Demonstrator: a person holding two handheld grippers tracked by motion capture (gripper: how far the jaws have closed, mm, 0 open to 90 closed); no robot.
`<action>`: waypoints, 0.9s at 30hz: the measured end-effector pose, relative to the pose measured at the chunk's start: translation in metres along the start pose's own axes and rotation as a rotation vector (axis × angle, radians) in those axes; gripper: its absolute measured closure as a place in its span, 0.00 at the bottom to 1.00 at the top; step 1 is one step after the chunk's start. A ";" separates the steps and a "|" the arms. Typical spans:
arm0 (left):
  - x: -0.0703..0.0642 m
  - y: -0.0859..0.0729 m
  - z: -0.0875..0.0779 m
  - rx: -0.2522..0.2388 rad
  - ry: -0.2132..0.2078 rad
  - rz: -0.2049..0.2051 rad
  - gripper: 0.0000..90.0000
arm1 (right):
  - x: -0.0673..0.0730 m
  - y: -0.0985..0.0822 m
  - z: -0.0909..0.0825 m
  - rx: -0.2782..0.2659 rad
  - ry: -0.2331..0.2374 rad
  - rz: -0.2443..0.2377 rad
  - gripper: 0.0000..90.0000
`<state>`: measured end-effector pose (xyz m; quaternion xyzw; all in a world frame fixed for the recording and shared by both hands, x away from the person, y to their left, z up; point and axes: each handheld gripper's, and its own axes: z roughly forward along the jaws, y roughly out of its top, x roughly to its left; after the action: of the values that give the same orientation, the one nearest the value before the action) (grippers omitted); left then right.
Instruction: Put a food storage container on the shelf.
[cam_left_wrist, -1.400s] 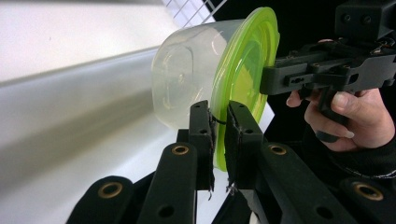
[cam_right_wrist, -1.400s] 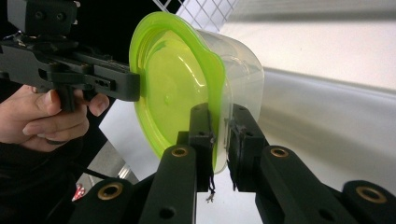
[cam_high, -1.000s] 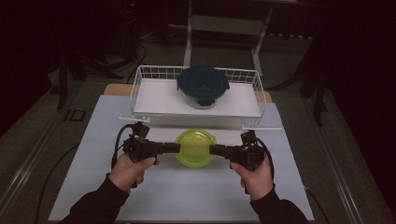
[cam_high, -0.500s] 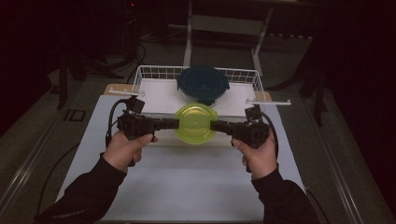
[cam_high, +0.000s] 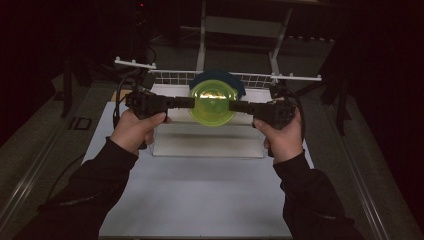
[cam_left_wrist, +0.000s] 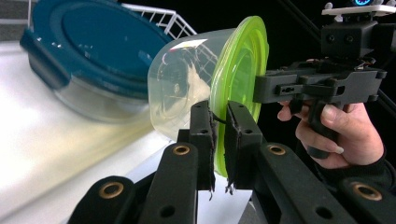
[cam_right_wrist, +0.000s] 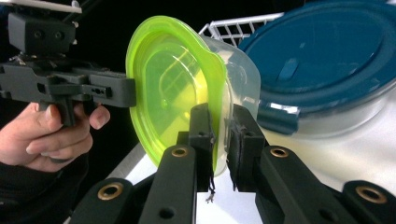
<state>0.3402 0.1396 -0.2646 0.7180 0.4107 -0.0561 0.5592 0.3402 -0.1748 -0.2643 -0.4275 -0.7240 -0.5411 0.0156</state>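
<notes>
Seen from above, two dark-sleeved forearms reached in from the near edge over a white table (cam_high: 200, 200). The person's left hand (cam_high: 134, 129) held the left gripper (cam_high: 191, 103) and the right hand (cam_high: 283, 136) held the right gripper (cam_high: 232, 106), with the jaws pointing inward toward each other.

Between them, held up off the table, was a clear round container with a green lid (cam_high: 212, 102). Each gripper was clamped on the lid's rim, the left one on the container's left edge and the right one on its right edge. In the left gripper view, the two black jaws were pressed tight on the green rim (cam_left_wrist: 219, 135), with the clear bowl on the far side of the lid. The right gripper view showed the same pinch on the opposite rim (cam_right_wrist: 219, 123).

Just beyond the held container sat a larger clear container with a dark blue lid (cam_high: 220, 77), inside a white wire rack (cam_high: 260, 80). The rack stood at the far part of the table, and dark floor lay behind it.
</notes>
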 end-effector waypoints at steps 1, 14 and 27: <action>0.001 0.004 0.001 -0.001 -0.004 -0.004 0.91 | -0.001 0.003 0.000 0.002 -0.005 -0.005 0.90; 0.024 0.044 0.026 0.016 -0.011 -0.074 0.91 | -0.022 0.036 0.005 -0.022 -0.037 0.047 0.90; 0.046 0.058 0.042 -0.009 -0.019 -0.158 0.88 | -0.044 0.058 0.020 0.015 -0.070 0.121 0.87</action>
<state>0.4237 0.1262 -0.2612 0.6802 0.4610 -0.1051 0.5602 0.4139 -0.1827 -0.2493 -0.4890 -0.7011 -0.5183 0.0259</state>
